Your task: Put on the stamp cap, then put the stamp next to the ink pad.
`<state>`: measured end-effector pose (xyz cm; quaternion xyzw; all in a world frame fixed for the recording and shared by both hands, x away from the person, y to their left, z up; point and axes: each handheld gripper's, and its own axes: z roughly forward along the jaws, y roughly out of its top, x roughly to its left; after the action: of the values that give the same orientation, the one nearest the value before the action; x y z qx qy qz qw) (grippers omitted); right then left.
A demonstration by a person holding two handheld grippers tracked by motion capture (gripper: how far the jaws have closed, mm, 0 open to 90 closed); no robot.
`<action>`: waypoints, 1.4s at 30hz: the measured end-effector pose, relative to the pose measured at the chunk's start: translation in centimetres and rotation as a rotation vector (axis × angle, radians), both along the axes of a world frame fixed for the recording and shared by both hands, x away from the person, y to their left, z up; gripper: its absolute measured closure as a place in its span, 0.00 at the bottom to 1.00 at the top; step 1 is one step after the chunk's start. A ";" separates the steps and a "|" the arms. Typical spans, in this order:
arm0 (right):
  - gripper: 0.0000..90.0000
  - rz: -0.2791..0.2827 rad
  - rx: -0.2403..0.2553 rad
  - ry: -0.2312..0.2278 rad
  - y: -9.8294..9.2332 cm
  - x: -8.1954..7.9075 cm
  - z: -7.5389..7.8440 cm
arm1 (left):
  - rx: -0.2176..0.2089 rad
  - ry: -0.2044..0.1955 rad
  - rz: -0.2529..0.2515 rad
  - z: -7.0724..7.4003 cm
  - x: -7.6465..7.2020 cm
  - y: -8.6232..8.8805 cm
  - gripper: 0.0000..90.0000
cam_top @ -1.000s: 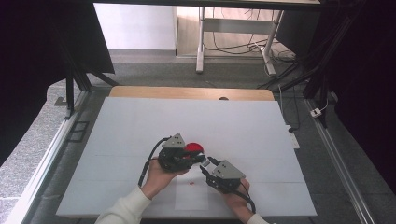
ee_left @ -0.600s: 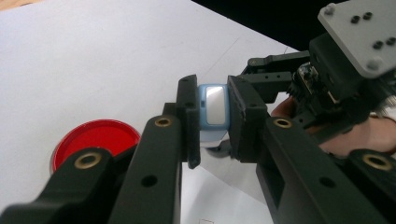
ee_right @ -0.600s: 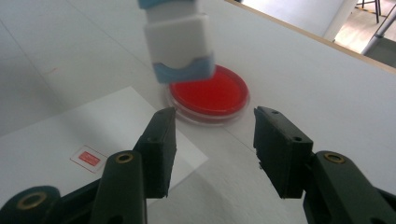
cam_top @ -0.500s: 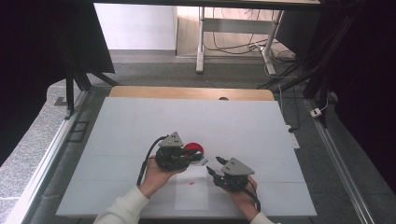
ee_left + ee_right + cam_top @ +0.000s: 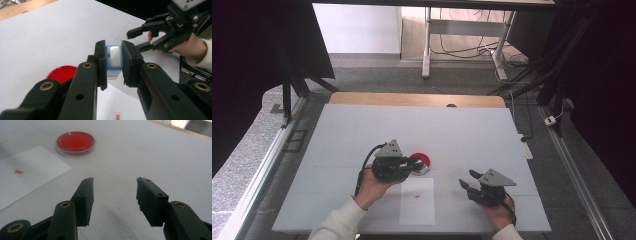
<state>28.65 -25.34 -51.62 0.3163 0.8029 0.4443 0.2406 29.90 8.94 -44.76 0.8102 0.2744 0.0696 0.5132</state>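
So from above we've got the left gripper (image 5: 411,167) sitting around the middle of the white table (image 5: 362,130), with the person's left hand (image 5: 374,187) wrapped under it and a cream sleeve (image 5: 337,225) trailing back toward the near edge. Looking along its own jaws, they're clamped tight on a small light-blue object (image 5: 114,60) with a silvery-grey face, pinched right between the two black pads and held upright. We can't really tell what the thing is, it's too small. Just beyond and to the left of those jaws in that view sits a round red dish (image 5: 62,73) flat on the table; from above, the dish (image 5: 421,161) is right at the tip of the left gripper, partly hidden by it. Below the jaws there's a white sheet of paper (image 5: 417,202) with a tiny red mark (image 5: 417,196) on it, lying near the table's front edge between the two tools. The right gripper (image 5: 467,183) is well apart from the left one, off to its right, and the right hand (image 5: 497,212) holds it low over the table. Its jaws are spread wide with nothing between them, just bare tabletop. Ahead and to the left of that gap we see the same red dish and a corner of the paper.
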 end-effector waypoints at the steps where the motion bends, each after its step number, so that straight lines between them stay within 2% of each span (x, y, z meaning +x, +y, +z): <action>1: 0.52 -0.008 0.009 0.003 -0.6 0.0 0.0 | 0.003 -0.004 0.003 0.1 0.0 0.3 0.83; 7: 0.52 -0.050 0.019 0.020 -3.7 -0.3 0.0 | 0.010 -0.009 0.041 0.5 0.4 1.8 0.83; 10: 0.52 -0.066 0.028 0.022 -4.7 -0.3 0.0 | 0.011 -0.013 0.062 0.7 0.6 2.6 0.83; 23: 0.52 -0.060 0.011 0.008 -4.6 0.1 0.1 | 0.042 -0.008 0.110 0.5 1.4 4.2 0.83; 29: 0.52 -0.062 -0.012 0.003 -4.6 0.3 0.0 | 0.069 -0.004 0.143 0.1 1.9 4.9 0.83; 35: 0.51 -0.066 -0.013 0.003 -4.6 0.4 0.0 | 0.127 -0.001 0.192 -0.7 2.6 5.4 0.82; 39: 0.51 -0.064 -0.020 0.005 -4.5 0.4 -0.1 | 0.149 0.027 0.206 -1.6 3.3 5.5 0.83; 42: 0.50 -0.066 -0.021 0.004 -4.4 0.5 -0.2 | 0.200 0.047 0.214 -2.6 3.8 5.2 0.83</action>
<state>29.18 -29.79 -51.82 0.3410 0.7971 0.4269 0.2570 33.74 14.18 -47.33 0.8248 0.3630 0.1317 0.4131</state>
